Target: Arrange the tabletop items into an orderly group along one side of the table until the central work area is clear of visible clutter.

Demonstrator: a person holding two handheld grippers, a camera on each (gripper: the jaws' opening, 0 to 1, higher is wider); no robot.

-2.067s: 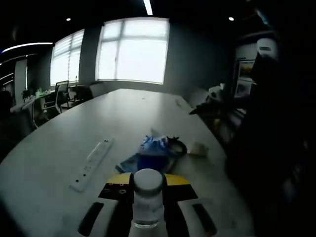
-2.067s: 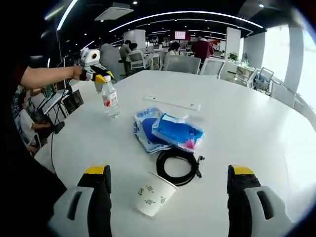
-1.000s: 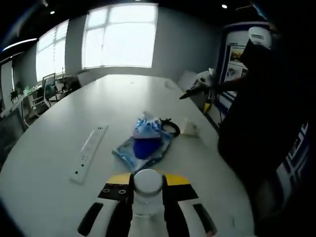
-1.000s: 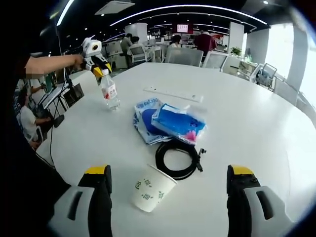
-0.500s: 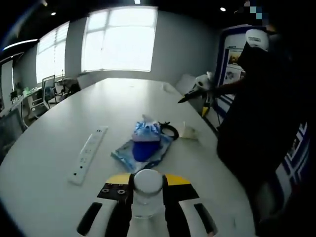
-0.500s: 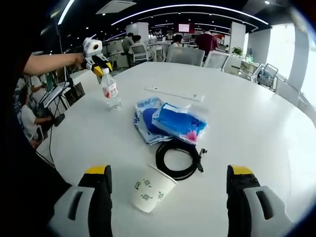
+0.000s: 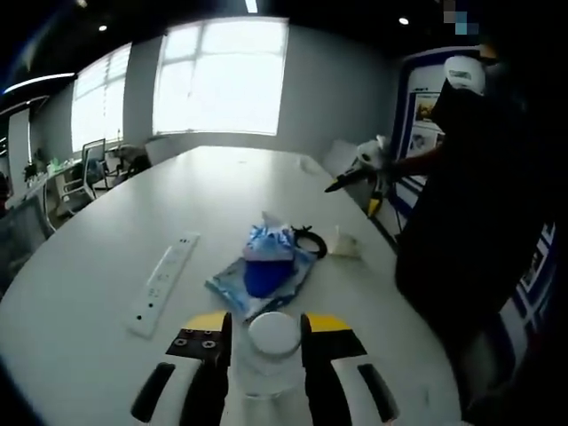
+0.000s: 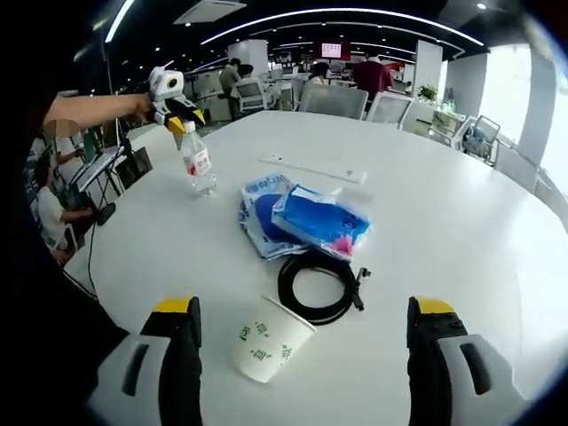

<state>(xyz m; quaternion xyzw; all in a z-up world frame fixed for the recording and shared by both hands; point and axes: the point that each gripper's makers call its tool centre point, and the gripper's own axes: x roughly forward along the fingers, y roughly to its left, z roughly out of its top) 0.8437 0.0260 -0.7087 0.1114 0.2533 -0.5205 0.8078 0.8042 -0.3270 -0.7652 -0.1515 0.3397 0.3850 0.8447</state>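
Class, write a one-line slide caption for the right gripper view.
Open right gripper faces a tipped white paper cup, coiled black cable and blue packets.

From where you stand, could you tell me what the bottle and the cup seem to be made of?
The bottle looks like clear, glossy plastic: you see through it, and it carries a paper-like label. The cup looks like matte white paper with small green print, lying tipped on its side.

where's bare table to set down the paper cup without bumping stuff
Free: the white table beyond the white power strip, and to the right of the blue plastic bags in the right gripper view. Crowded: the middle, where bags, black coiled cable and white paper cup cluster; the clear water bottle stands left.
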